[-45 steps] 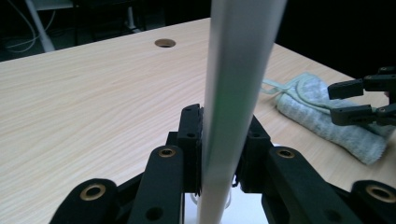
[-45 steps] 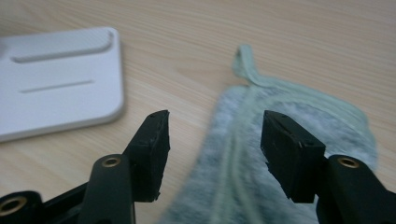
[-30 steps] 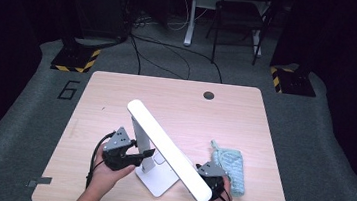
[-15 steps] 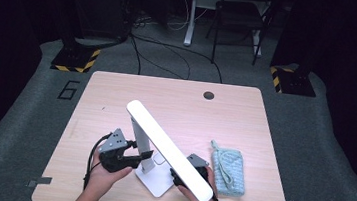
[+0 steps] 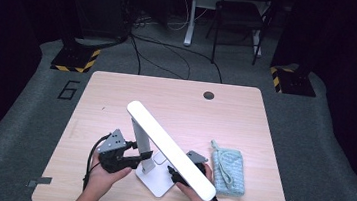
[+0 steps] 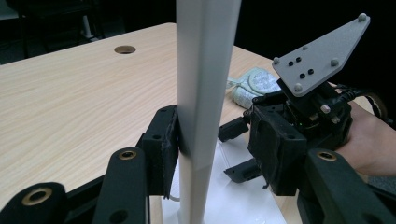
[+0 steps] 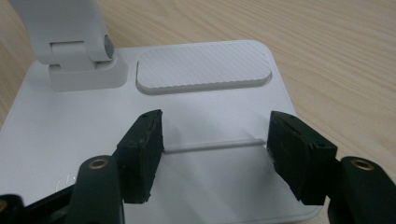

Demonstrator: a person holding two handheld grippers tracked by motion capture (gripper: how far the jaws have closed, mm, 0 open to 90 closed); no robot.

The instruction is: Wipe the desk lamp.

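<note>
Change since earlier frame: my right gripper (image 5: 175, 172) has moved left from beside the pouch and now sits over the lamp base; its jaws have just been opening and closing, with nothing pressed between them.
Lamp position: the desk lamp (image 5: 170, 148) stands at the near middle of the table (image 5: 176, 100), its white bar head slanting from far left to near right.
Lamp base: the base (image 7: 196, 121) is a flat white plate with a ribbed pad (image 7: 203, 67) on its far part and the hinge block at its left corner.
Left gripper: I hold my left gripper (image 5: 139, 157) left of the lamp, level, clamped on the upright post (image 6: 201, 93); one pad presses the post's left face, the other sits behind it.
Right gripper: fingers (image 7: 142, 151) stand apart above the base's near edge, clear of the plate, gripping nothing.
Pouch: a light blue pouch (image 5: 228, 169) lies right of the lamp, near the table's near right corner, apart from both grippers.
Table: a cable hole (image 5: 209, 95) marks the far edge.
</note>
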